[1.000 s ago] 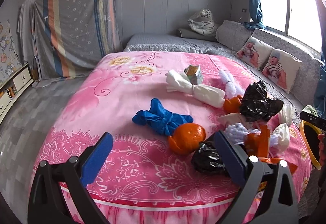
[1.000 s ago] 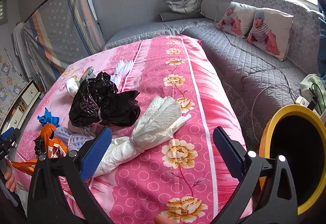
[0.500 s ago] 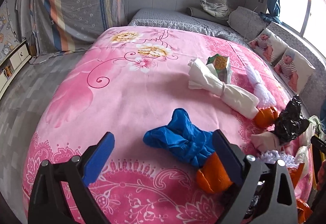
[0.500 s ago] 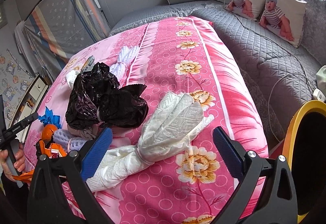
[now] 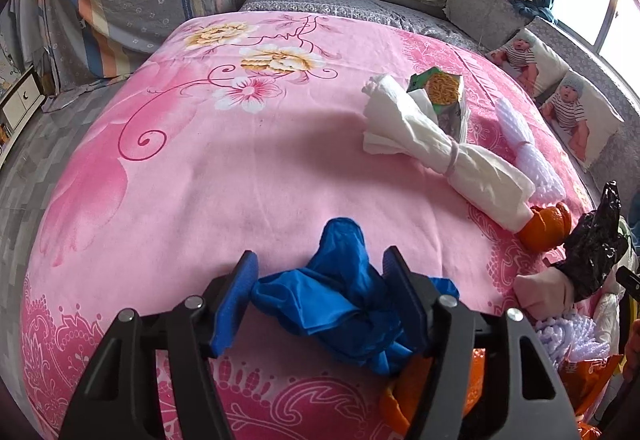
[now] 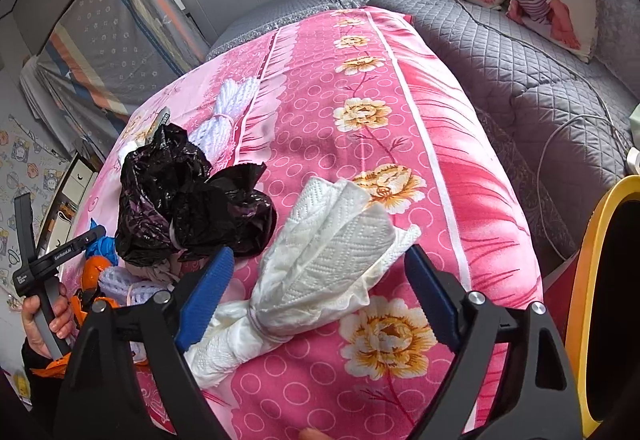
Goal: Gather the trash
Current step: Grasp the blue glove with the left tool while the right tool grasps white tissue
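On the pink bedspread [image 5: 208, 176] lies a crumpled blue plastic bundle [image 5: 332, 296]. My left gripper [image 5: 320, 300] straddles it with its jaws closing; the blue pads reach its sides without squeezing it. A white paper towel bundle [image 6: 320, 280], tied at the middle, lies between the jaws of my right gripper [image 6: 316, 296]. These jaws are closing too, with a wide gap still showing at the right pad. The right wrist view also shows the blue bundle [image 6: 100, 244] at far left, beside the left gripper's handle, held by a hand [image 6: 44, 320].
More trash lies around: a second white paper bundle [image 5: 440, 160], a green snack packet [image 5: 440, 92], white netting [image 5: 532, 164], orange peel [image 5: 548, 228] and a black bag [image 6: 188, 204]. A yellow-rimmed bin [image 6: 588, 280] stands at the bed's right. Grey quilt and pillows lie beyond.
My left gripper moved forward and down over the blue bundle and its jaws narrowed around it. My right gripper came lower and closer to the white paper bundle, its jaws narrowing a little.
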`<state>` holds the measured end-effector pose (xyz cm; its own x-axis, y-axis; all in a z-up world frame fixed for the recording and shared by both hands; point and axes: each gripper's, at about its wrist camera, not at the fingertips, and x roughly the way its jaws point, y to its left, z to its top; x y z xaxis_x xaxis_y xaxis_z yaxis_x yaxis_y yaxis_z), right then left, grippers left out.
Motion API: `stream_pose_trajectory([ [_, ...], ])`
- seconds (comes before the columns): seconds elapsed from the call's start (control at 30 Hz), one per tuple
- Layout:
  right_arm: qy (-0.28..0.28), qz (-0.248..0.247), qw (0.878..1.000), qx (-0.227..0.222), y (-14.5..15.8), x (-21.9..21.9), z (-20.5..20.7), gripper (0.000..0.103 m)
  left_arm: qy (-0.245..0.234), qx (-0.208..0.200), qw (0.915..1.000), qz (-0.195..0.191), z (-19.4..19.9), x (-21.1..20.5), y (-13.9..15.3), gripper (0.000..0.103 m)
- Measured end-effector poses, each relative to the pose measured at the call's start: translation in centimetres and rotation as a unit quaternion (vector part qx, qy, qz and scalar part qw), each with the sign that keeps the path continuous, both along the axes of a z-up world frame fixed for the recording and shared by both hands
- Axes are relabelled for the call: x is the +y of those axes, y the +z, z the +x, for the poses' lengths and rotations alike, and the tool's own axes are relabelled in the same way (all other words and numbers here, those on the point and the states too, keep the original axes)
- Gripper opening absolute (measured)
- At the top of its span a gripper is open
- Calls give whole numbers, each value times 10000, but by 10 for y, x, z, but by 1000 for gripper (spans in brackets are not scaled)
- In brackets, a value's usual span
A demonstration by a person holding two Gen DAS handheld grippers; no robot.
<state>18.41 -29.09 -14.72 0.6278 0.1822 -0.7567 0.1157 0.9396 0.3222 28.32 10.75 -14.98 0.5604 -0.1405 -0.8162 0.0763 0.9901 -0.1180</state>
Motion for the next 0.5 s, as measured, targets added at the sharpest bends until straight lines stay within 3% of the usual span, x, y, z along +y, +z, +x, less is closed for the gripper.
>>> stream_pose_trajectory([
  [0.1, -60, 40, 9998, 172, -8, -6, 4, 84, -82, 10, 10000, 44, 0, -4, -2, 61],
  [0.17, -28, 57, 9998, 180, -9, -5, 7, 84, -129, 43, 9999, 16, 1, -5, -4, 52],
  [0.23, 90, 113, 9998, 159, -8, -1, 10, 73, -153, 51, 9999, 17, 2, -8, -4, 45],
  [0.37, 162, 33, 9995, 253, -8, 4, 15, 61, -201, 19, 9998, -2, 2, -11, -3, 30],
  [0.5, 166, 54, 9994, 296, -8, 3, 14, 47, -142, 0, 9997, -196, -1, -5, -2, 21],
])
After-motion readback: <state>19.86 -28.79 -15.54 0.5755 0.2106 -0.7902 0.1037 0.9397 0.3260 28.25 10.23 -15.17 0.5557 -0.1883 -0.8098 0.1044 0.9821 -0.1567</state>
